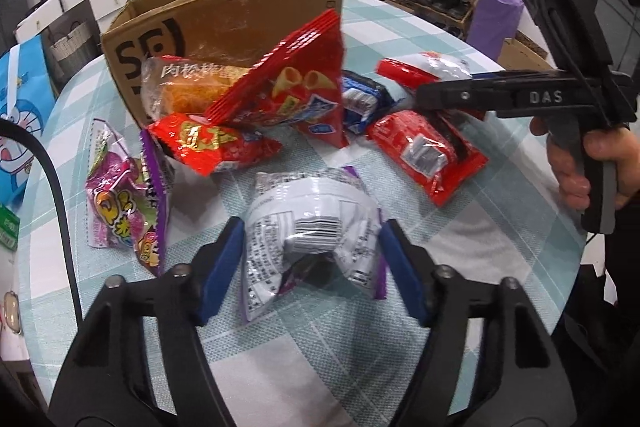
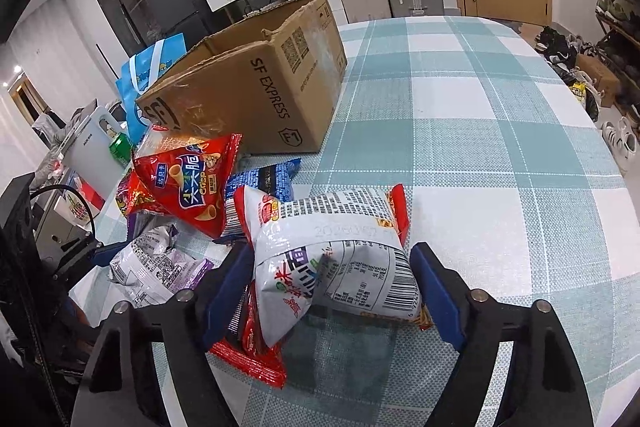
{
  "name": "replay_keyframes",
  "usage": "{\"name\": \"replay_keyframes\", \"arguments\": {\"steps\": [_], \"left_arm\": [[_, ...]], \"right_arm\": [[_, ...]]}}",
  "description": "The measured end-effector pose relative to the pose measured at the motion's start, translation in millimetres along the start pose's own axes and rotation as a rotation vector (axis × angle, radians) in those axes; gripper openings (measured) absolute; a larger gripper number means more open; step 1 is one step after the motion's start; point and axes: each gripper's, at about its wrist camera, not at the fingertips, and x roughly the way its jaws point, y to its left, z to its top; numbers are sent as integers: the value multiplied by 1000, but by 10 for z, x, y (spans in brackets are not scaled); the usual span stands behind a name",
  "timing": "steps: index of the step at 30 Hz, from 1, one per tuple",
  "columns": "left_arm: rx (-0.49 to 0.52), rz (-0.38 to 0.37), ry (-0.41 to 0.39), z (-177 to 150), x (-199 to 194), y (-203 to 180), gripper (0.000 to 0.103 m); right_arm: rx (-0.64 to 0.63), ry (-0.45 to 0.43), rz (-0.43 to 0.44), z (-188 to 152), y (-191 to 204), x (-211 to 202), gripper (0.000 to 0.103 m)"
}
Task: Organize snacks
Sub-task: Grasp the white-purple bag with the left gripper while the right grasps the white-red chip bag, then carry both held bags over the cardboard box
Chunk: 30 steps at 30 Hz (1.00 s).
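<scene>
The box (image 2: pixel 256 95) sits open-topped up ahead and left of my right gripper (image 2: pixel 334 291), with the snack pile between us, so that's where I'd say everything ends up. Closest job first though. My right jaws are wide apart with the white-and-red bag (image 2: pixel 332 259) sitting between the pads. It looks puffed up off the cloth (image 2: pixel 500 147), and I can't tell if the pads are actually touching it yet. I'd close slowly on the middle of the bag, not the crimped edge, so it doesn't squirt out. There's a red pack (image 2: pixel 248 351) right under the left pad, so watch you don't pinch both.

Left gripper (image 1: pixel 310 251) is the same deal: jaws spread, crumpled white-purple bag (image 1: pixel 312 227) between the blue pads, nothing gripped as far as I can see. It's slack, so grab low and squeeze gently.
</scene>
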Motion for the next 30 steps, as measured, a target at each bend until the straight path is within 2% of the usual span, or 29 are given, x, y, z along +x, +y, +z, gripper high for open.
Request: {"name": "replay_keyframes", "arguments": {"steps": [3,9,17,21,30], "left_arm": [[6,-1,-14,-2,-27,-21,59],[-11,-17,-35,4,-109,32,56],[-24,-31,-71,20,-191,91,52],[-23,-34,-96,33,-264,102,46],[-40,-52,-123,9,-399,146,44]], "right_arm": [[-5,-10,-3,-24,-6,-29,70],[-26,-36,-12,-51,-1,-78,65],[-14,-81,-7,-86,-17,-191,63],[-19,-105,-6,-89,7,-274,63],[-50,-133,2,-104,108,-351,63]]}}
